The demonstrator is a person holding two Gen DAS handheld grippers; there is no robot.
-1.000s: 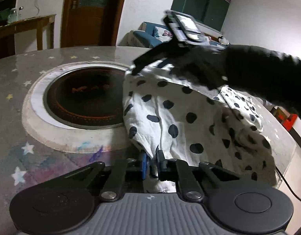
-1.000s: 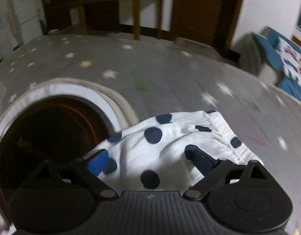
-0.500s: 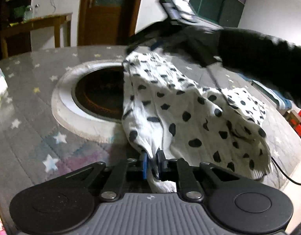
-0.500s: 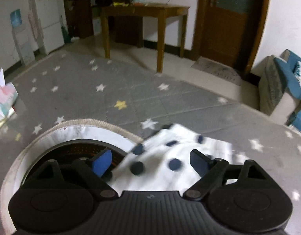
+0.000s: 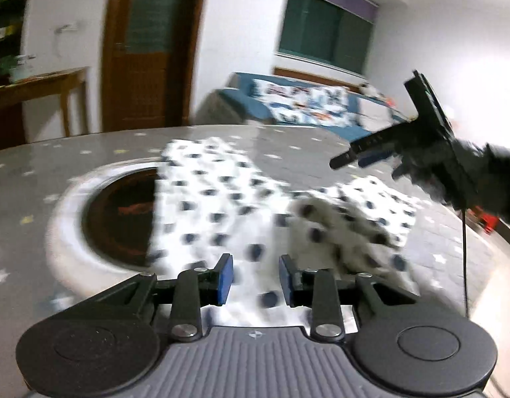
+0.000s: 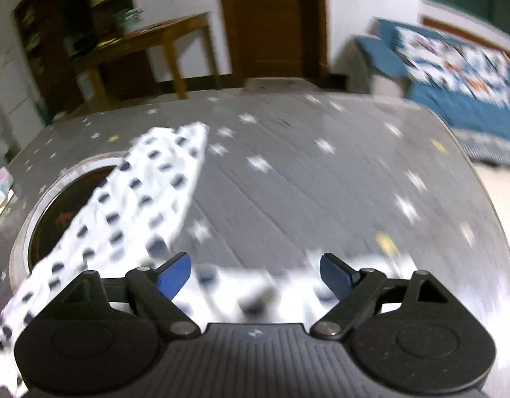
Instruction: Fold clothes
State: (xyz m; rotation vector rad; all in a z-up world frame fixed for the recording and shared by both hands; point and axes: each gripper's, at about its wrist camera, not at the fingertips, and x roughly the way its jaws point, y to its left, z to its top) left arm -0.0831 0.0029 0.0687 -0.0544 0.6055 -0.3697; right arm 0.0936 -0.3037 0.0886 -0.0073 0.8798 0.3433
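- The left gripper (image 5: 256, 280) has its jaws parted and released, with the polka-dot garment (image 5: 222, 205) lying just ahead of and under the gap, touching neither pad as far as the blur lets me tell.
- Left of those jaws, the garment's edge overhangs the dark round recess (image 5: 119, 212) in the counter (image 5: 19, 179). My guess is that a tug toward that side could drop cloth into the hole and spoil the fold.
- Between the two tools, a rumpled fold (image 5: 338, 232) sits just right of the left jaws; regrasping blind there risks pinching two layers at once.
- The right gripper (image 6: 256, 273) is spread wide and holds nothing; the garment runs from below its jaws away to their left.
- Ahead and right of the right jaws the star-patterned counter lies bare, giving good room to lay the cloth flat.
- Far right, the counter's rim (image 6: 480, 199) curves away; a wide sweep could drag fabric over it.
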